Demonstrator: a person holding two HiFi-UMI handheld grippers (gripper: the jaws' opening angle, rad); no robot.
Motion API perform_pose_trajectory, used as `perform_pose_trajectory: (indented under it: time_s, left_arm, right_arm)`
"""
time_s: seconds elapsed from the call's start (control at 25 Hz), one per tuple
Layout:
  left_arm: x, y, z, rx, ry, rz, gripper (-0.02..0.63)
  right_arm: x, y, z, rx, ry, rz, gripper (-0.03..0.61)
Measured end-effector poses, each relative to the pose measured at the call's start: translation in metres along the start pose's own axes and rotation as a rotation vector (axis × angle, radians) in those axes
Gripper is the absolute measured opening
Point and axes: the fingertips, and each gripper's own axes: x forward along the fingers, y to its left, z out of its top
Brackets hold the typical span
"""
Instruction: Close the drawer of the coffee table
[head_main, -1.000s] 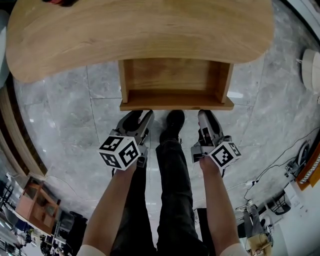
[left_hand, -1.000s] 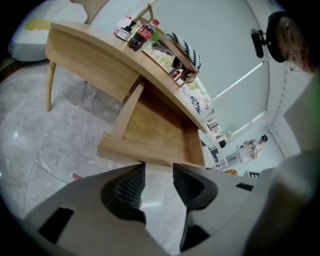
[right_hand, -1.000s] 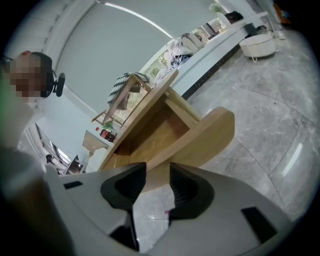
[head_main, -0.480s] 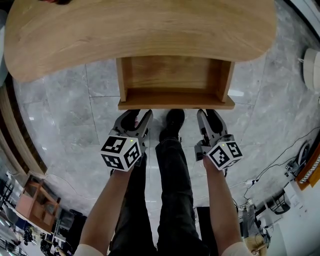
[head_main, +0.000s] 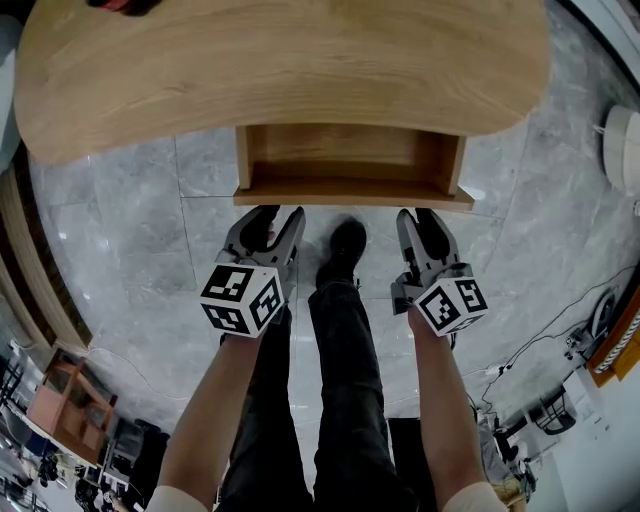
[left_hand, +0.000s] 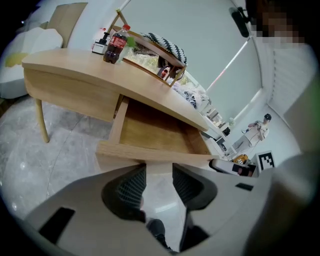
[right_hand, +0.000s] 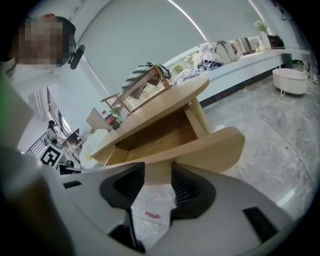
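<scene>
coffee table (head_main: 280, 70): light wood grain | drawer (head_main: 340, 160): light wood | floor (head_main: 120, 240): grey marble

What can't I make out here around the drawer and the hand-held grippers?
- Contact: the left hand-held gripper and right hand-held gripper (jaws opening, nothing between them) end at the drawer front in every view; touching or apart is unclear.
- Drawer's back: head view, under the table top.
- A dark object: head view, cut by top edge.
- Contents of the tray: left gripper view, too small.

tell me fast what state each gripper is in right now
Left gripper: open, nothing between the jaws, tips by the drawer front.
Right gripper: jaws opening, nothing between them.
</scene>
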Motion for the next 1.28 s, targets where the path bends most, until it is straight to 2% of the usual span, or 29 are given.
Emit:
perform_pose_trajectory:
  time_s: [0.36, 0.72, 0.92, 1.08, 1.28]
  left_arm:
    - [0.018, 0.004, 0.035, 0.021, -0.029, 0.026, 0.176]
    - [0.032, 0.015, 0.069, 0.036, -0.087, 0.071, 0.164]
    - [0.047, 0.017, 0.085, 0.067, -0.111, 0.09, 0.156]
    - [0.053, 0.019, 0.097, 0.085, -0.143, 0.109, 0.155]
    - [0.058, 0.023, 0.106, 0.137, -0.196, 0.123, 0.156]
  right_arm:
    - [0.025, -0.004, 0.029, -0.076, 0.014, 0.0, 0.181]
    - [0.052, -0.005, 0.055, -0.156, -0.019, -0.031, 0.153]
    - [0.066, -0.016, 0.071, -0.182, -0.049, -0.081, 0.12]
    - [0.076, -0.017, 0.081, -0.213, -0.075, -0.097, 0.117]
    - [0.086, -0.016, 0.088, -0.313, -0.103, -0.122, 0.117]
